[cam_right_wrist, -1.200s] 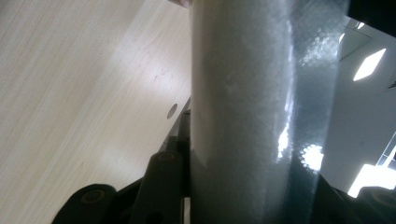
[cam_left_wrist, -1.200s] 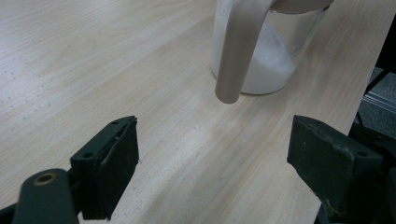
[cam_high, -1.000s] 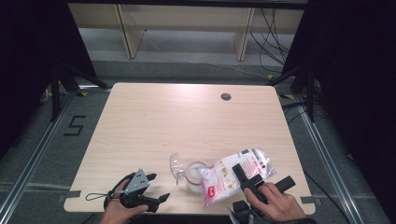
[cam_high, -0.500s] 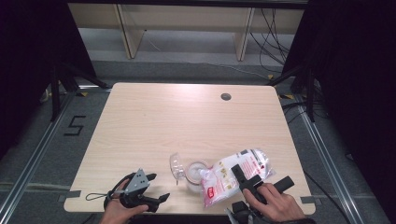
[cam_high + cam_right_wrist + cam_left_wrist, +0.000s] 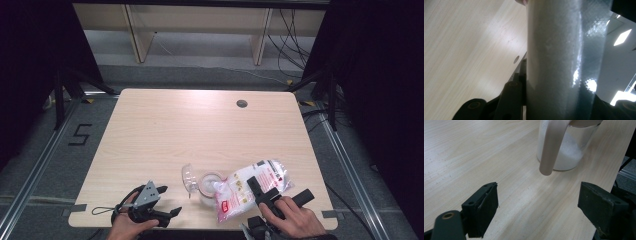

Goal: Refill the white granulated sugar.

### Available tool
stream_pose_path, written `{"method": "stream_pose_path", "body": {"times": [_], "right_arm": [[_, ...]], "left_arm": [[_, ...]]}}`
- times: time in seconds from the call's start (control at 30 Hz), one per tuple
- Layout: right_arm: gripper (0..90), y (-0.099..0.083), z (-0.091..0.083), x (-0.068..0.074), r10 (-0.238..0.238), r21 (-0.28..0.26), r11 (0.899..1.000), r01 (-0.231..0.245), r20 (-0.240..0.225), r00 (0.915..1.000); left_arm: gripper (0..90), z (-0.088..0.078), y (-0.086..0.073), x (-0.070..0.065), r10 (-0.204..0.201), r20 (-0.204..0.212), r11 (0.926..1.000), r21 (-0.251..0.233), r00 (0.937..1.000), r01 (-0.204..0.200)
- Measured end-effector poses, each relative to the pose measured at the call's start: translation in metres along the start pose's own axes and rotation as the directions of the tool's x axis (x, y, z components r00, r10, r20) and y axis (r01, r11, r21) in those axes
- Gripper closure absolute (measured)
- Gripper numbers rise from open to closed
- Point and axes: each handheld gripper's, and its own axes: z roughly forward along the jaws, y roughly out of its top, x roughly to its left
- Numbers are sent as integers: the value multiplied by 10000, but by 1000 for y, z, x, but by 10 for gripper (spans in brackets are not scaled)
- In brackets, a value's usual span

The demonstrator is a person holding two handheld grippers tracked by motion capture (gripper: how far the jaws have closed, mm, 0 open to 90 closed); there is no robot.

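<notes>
White-filled plastic bag tilts over open glass jar.

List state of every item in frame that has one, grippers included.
bag: clamped in the right gripper, tipped with one corner over the jar's mouth.
jar: upright on the table, lid off, partly filled with white grains.
lid: off, beside the jar.
left gripper: open, holding nothing, near the table's front edge.
right gripper: shut on the bag.
</notes>
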Motion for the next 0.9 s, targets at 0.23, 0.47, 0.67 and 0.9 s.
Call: {"method": "stream_pose_path", "body": {"times": [0.23,0.47,0.67,0.9], "right_arm": [[740,1,-1,-1,-118,23,9999,118,28,9999],[741,2,-2,1,274,112,9996,-274,27,9996],[744,0,-1,2,498,59,9987,-498,40,9988],[750,-4,0,0,165,28,9999,-165,62,9998]], "left_arm": [[161,0,0,0,49,-67,10000,28,10000,-48],[161,0,0,0,91,-63,10000,28,9999,-91],[161,-1,0,0,50,-66,10000,21,10000,-50],[161,-1,0,0,47,-66,10000,22,10000,-47]]}}
